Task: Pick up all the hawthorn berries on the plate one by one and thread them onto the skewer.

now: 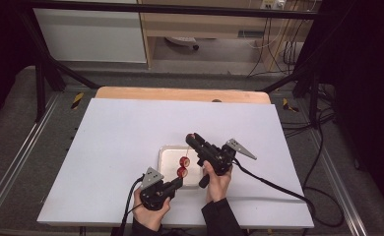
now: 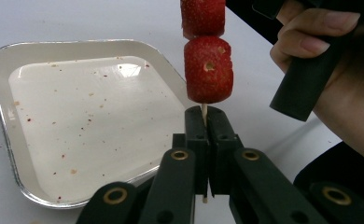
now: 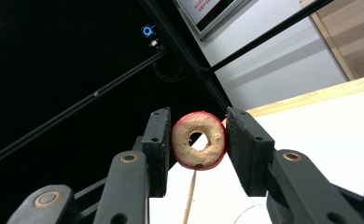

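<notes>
Threading is in hand: left tongs (image 2: 207,122) clamp the skewer (image 2: 203,110), two red pieces (image 2: 208,70) on it above the tray (image 2: 12,140). Right tongs (image 3: 198,140) grip a cored slice (image 3: 199,139), apparently near the skewer's tip; next, align its hole.

1. The left gripper (image 1: 176,182) is held low at the near side of the bench (image 1: 106,147), its jaws pointing up and to the right in the high view.
2. Its jaws are pressed tight together on a thin wooden skewer (image 2: 204,110).
3. The left hand (image 1: 150,206) is wrapped around the gripper's body from below.
4. The right gripper (image 1: 192,138) is held higher, angled up and to the left.
5. Its jaws are clamped on a cored apple slice (image 3: 199,140).
6. The right hand (image 1: 217,181) is closed around the handle, its dark sleeve (image 1: 219,216) seen at the wrist.
</notes>
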Available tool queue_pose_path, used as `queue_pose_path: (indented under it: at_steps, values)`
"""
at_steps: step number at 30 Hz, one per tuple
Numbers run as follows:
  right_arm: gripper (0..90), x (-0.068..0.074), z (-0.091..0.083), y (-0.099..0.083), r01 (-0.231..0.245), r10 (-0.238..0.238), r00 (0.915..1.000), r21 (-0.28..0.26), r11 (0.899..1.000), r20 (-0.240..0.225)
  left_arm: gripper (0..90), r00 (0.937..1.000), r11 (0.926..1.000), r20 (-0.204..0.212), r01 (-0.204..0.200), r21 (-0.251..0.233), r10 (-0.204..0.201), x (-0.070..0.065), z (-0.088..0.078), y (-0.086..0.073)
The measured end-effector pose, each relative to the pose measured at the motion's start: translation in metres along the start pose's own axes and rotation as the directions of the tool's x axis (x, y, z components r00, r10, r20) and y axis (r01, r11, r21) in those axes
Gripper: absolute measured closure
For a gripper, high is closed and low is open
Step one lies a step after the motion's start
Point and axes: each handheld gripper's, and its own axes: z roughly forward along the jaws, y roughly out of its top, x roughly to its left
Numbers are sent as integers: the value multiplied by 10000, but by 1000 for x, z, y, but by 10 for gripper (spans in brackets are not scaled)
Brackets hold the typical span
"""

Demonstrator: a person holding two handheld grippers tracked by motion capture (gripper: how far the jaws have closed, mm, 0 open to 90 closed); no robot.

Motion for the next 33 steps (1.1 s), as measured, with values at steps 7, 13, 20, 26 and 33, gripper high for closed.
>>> queue_pose_path:
  at_steps: [7,13,20,26,33]
  values:
    - [619,0,0,-6,95,-95,10000,61,9999,11,883,9996,9996,70,282,17,-282,0,2,1]
    - [620,2,-1,-9,290,-290,9996,-67,9996,27,884,9991,9991,89,415,-20,-415,-3,5,1]
    - [621,4,-2,-11,78,-80,9998,61,10000,180,885,9983,9977,-107,571,-376,-576,-4,5,1]
    - [621,4,-3,-16,8,-18,9998,444,9990,215,885,9983,9978,-199,545,-368,-553,-2,8,6]
    - [620,5,-4,-17,191,-208,9995,766,9969,224,884,9990,9987,-79,446,-229,-448,3,13,6]
